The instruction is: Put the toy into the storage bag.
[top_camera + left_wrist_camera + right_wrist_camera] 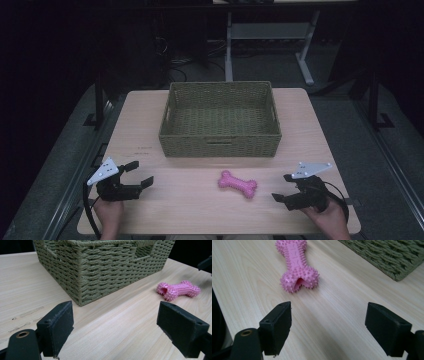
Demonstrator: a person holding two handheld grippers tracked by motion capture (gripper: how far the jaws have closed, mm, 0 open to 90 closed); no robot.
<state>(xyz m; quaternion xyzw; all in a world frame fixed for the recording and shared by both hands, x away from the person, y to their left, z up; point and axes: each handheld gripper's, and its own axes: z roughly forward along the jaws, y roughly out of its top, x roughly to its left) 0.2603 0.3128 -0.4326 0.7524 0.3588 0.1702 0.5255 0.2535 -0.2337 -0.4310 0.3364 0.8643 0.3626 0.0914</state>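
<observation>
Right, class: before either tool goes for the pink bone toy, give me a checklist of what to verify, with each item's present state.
1. Right tool open wide enough for the toy: ok, nothing sits between its jaws.
2. Left tool open and free: ok, nothing between its jaws.
3. Pink bone toy reachable: ok, it lies flat on the table, between the two tools, untouched.
4. Right tool lined up with the toy: ok, in the right gripper view the toy lies just ahead of the jaws, slightly off to one side.
5. Woven basket ready to receive: ok, upright, and its inside looks empty.
6. Toy's firmness: cannot tell.
</observation>
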